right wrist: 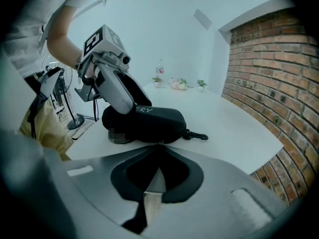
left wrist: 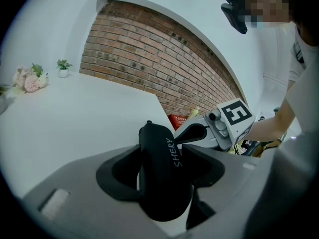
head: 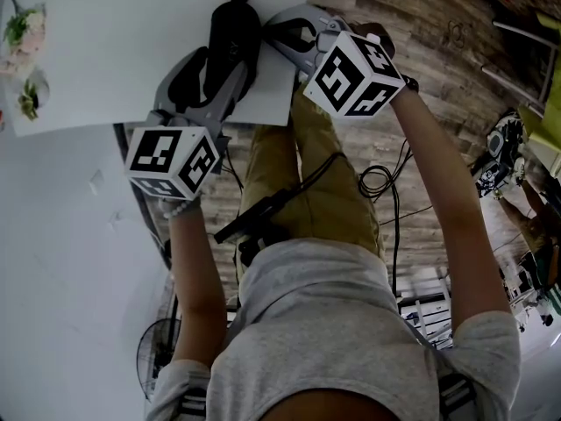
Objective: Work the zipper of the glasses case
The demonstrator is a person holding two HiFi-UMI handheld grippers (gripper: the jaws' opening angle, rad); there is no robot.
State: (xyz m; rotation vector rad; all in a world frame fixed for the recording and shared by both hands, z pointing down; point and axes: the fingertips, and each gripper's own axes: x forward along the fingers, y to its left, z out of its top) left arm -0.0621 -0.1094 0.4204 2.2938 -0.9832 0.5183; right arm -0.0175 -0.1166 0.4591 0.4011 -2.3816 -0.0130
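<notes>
Left tongs (left wrist: 168,159) are clamping the glasses case (left wrist: 160,188) on the worktop (left wrist: 75,123). Right tongs (right wrist: 160,147) are pinching its zipper pull (right wrist: 160,143). Flowers (left wrist: 30,79) are sitting well apart.

This looks like an indoor studio or lab set up for recordings. A plain white worktop (head: 131,60) meets a bare brick wall (left wrist: 149,59). Loose black cables (head: 381,182) and a floor fan (head: 158,353) sit on the wood-plank floor (head: 438,51). Far left, flowers (left wrist: 30,79) and a small potted plant (left wrist: 63,67) are the only decoration.
</notes>
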